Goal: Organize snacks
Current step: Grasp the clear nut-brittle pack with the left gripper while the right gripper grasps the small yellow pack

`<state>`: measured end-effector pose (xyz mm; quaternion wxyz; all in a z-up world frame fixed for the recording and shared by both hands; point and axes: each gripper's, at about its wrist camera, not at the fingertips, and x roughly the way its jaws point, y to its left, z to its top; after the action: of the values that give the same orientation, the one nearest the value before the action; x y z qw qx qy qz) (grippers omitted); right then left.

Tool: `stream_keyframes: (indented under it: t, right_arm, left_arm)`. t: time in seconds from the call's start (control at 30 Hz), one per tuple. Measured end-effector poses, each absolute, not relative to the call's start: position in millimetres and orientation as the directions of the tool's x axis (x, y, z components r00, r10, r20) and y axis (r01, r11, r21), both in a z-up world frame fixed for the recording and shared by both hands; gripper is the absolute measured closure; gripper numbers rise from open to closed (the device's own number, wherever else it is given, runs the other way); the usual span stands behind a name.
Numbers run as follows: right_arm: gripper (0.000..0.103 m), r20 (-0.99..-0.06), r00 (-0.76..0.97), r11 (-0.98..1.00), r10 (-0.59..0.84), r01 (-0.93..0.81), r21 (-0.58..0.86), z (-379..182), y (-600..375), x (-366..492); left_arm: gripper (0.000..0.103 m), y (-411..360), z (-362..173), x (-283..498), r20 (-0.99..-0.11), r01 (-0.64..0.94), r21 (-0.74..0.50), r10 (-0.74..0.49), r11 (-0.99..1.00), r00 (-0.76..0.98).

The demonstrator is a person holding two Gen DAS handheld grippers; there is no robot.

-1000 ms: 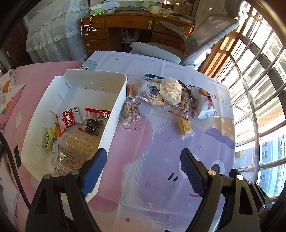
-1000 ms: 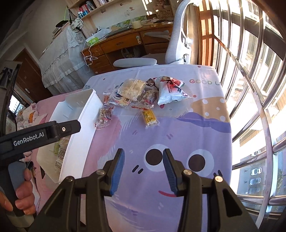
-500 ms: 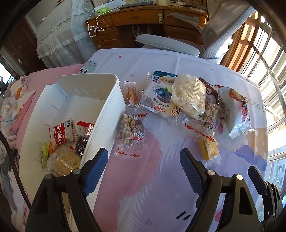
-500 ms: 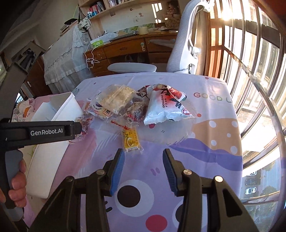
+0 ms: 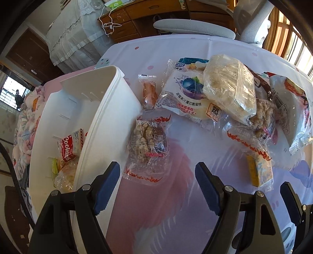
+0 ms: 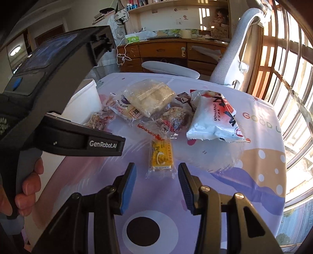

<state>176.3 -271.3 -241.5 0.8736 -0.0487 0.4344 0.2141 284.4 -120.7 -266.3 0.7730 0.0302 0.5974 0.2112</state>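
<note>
right gripper (image 6: 156,183) sits spread and empty, small yellow plastic-wrapped snack bar (image 6: 161,154) dead ahead, long axis running away between the jaws; left gripper (image 5: 156,181) has just been closing, nothing between its jaws

Looking like a lived-in bedroom or study at home: sitting along the far wall, a brown wooden desk with drawers (image 6: 172,52); standing before it, a grey mesh office chair (image 6: 230,58); hanging over furniture, a white lace-edged dust cover (image 5: 72,37); spreading across the table, a cartoon-printed cloth (image 6: 244,160); crowding a wall shelf, bottles and books (image 6: 140,3); letting in sun, barred windows (image 6: 283,68).
</note>
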Motion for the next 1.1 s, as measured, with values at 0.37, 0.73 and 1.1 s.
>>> stream_keyframes:
  t: [0.37,0.73,1.1]
  right_arm:
    - [0.058,-0.777,0.531,0.899,0.337,-0.428,0.097,-250.9,-261.4,182.9]
    - [0.058,-0.764,0.557,0.903,0.326,-0.423,0.077,-254.0,-257.8,185.2]
    - [0.058,-0.792,0.526,0.915,0.311,-0.392,0.099,-263.2,-259.6,193.3]
  left_arm:
    - [0.024,-111.6,-277.3,297.0,-0.879,-0.312,0.354,0.428,0.882,0.212]
    - [0.025,-109.8,-286.7,301.8,-0.864,-0.302,0.364,0.441,0.881,0.244]
    - [0.047,-117.8,-285.3,305.8,-0.851,-0.268,0.355,0.428,0.896,0.304]
